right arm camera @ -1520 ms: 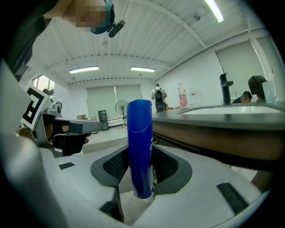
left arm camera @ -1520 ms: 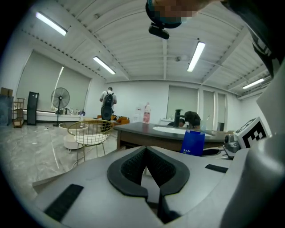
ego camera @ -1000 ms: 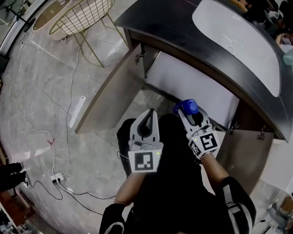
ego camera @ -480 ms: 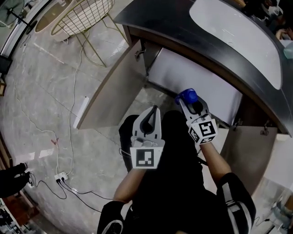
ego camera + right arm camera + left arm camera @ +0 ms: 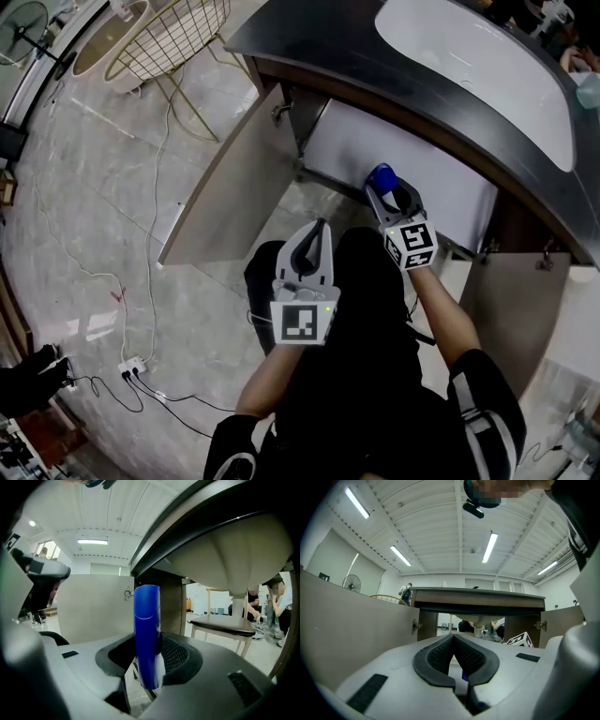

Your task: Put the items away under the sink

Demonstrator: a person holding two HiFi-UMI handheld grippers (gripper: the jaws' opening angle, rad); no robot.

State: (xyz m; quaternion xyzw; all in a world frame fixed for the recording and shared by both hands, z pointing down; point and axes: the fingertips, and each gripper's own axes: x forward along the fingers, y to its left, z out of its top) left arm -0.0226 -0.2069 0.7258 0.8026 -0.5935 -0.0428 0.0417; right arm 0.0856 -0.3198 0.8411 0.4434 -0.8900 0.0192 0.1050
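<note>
My right gripper [image 5: 388,193] is shut on a blue bottle [image 5: 381,176], holding it at the mouth of the open cabinet under the sink [image 5: 469,66]. In the right gripper view the blue bottle [image 5: 147,630] stands upright between the pads, with the basin's pale underside [image 5: 234,559] above and to the right. My left gripper [image 5: 317,236] sits lower, over the person's dark lap, its jaws closed together with nothing between them. The left gripper view shows its pads [image 5: 440,656] touching at the tips, facing the cabinet opening [image 5: 473,623].
The left cabinet door [image 5: 234,178] swings wide open; the right door [image 5: 497,309] is open too. A white panel [image 5: 422,178] forms the cabinet's inside. A wire basket stand [image 5: 173,37] stands on the marble floor at the upper left, with cables [image 5: 141,281] trailing across it.
My right gripper has carried the blue bottle forward and up, closer to the cabinet opening. The left gripper has hardly moved.
</note>
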